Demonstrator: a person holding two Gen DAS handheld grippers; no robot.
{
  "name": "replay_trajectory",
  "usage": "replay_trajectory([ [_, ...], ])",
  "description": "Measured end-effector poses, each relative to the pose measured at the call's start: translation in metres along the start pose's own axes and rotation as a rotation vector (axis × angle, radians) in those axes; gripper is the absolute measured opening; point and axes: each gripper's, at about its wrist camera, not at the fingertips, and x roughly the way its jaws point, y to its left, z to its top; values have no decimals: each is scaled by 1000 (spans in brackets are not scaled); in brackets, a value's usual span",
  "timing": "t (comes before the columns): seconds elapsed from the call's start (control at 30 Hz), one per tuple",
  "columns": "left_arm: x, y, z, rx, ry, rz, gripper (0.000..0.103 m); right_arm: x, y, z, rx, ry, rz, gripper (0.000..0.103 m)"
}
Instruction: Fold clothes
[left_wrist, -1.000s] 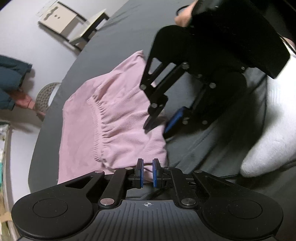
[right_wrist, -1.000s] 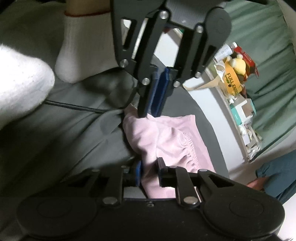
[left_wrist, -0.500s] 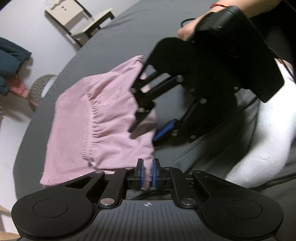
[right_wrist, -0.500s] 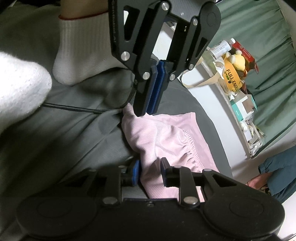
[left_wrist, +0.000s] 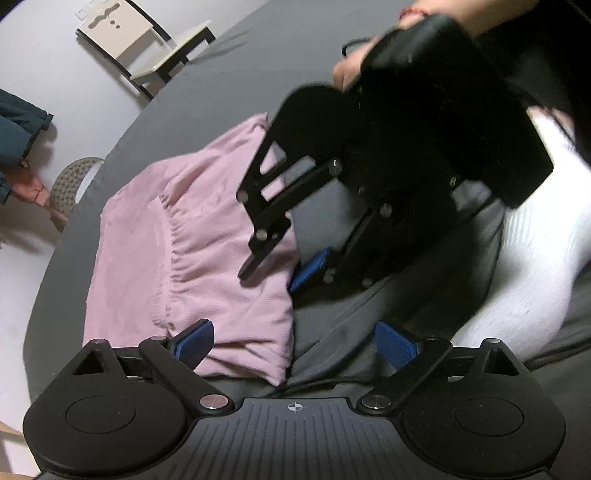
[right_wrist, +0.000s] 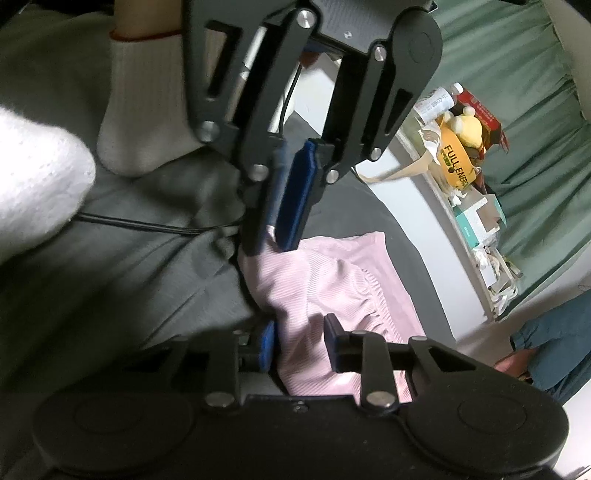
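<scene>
left tool (left_wrist: 295, 343) jaws just sprang wide, dropping pink garment (left_wrist: 192, 236) | right tool (right_wrist: 299, 343) loosening, jaws parted, fabric between | hem under both

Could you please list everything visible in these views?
pink garment: one, pink, partly folded on the sheet
sheet: one, dark grey, under the garment
chair: one, cream, beyond the sheet
plush toy: one, yellow, upper right of right-wrist view
cable: one, black, across the sheet
socked feet: two, white, beside the garment
left tool: one, black, blue pads, jaws just opened wide, garment edge between, unpressed
right tool: one, black, jaws just opening, garment loosely between
</scene>
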Motion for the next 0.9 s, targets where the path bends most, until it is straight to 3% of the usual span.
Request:
replay_trajectory([
  [0.3,4,-11,2,97,42,15,95,0,-1,0,0,3,1,28],
  [0.47,4,-21,4,203,48,89,95,-1,0,0,-2,-3,-5,28],
  [0.63,4,-25,7,238,67,77,95,-3,6,-1,-48,-27,-35,28],
  [0.9,7,-28,10,252,75,69,95,-2,9,-2,-73,-29,-15,15],
])
